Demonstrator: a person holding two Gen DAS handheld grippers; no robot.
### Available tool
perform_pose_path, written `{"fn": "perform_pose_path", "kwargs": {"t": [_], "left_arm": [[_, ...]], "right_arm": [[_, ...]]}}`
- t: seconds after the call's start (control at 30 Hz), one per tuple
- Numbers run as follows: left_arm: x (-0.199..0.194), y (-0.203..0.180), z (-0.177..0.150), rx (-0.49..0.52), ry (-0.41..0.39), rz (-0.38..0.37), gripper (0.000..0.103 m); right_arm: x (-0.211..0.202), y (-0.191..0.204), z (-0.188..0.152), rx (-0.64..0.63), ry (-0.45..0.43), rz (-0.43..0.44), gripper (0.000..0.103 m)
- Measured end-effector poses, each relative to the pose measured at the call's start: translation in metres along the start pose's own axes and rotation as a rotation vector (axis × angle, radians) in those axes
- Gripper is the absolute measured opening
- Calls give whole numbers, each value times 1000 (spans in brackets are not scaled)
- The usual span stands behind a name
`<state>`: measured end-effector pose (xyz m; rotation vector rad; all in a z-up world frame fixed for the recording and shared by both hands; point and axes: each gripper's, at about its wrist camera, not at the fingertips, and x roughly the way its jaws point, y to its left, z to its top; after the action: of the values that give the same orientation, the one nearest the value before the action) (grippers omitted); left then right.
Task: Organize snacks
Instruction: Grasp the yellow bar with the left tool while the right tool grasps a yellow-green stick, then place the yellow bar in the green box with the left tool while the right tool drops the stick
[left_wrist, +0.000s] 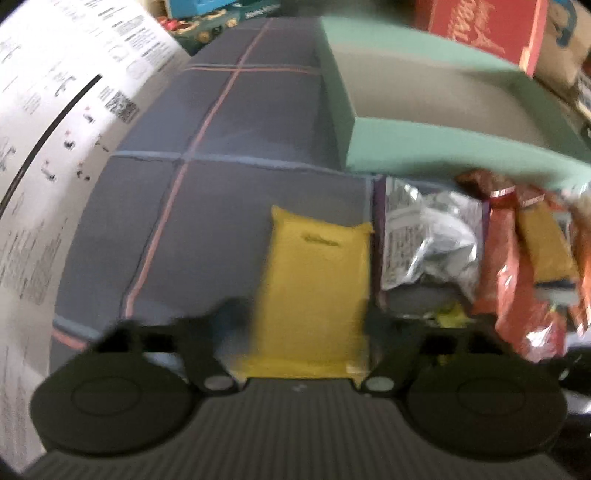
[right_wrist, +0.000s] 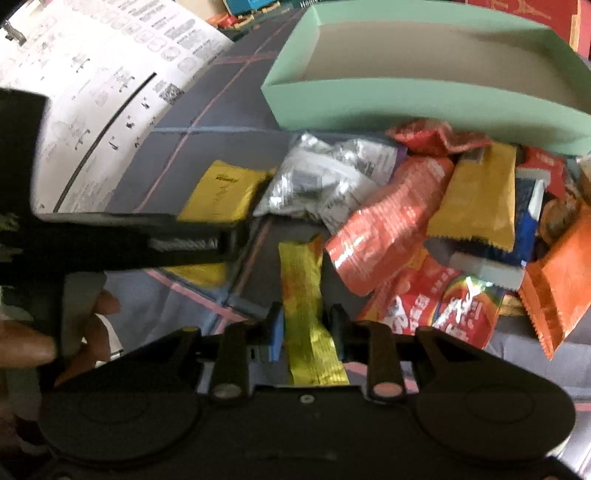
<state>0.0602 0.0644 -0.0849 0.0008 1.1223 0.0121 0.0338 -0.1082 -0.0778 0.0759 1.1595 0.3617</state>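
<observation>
Yellow packet (left_wrist: 314, 284) between left hand-held gripper (left_wrist: 306, 317) fingers

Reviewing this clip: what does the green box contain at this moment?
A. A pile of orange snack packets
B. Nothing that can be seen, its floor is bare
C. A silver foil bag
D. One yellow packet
B: in the right wrist view the green box shows only bare grey floor, while the snack pile lies on the cloth in front of it.

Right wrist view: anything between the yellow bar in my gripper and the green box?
Yes. The snack pile lies on the cloth between the yellow bar, clamped in the right gripper, and the empty green box. Lifting over it looks workable.
</observation>
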Motion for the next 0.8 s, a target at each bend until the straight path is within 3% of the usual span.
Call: {"fn": "perform_pose_path", "kwargs": {"t": [0.23,0.4,0.47,0.5,0.57,0.8], "left_arm": [[-6,19,-10,17,-12,-15,58],[-4,31,-11,-14,-1,-4,75],[-1,33,-10,-11,-7,-4,77],[0,33,-9,-8,-13,-3,77],[-3,31,-9,5,-40,-6,53],[-16,31,-11,-19,-41,-31,52]], "right_arm": [[9,1,10,9,-28,13,31],[20,11,13,-27,-55,-14,32],[21,17,13,-67,-58,-40,21],[20,18,13,-70,-58,-41,21],[17,13,14,-30,-48,-14,20],[-6,1,18,59,-56,95,20]]}}
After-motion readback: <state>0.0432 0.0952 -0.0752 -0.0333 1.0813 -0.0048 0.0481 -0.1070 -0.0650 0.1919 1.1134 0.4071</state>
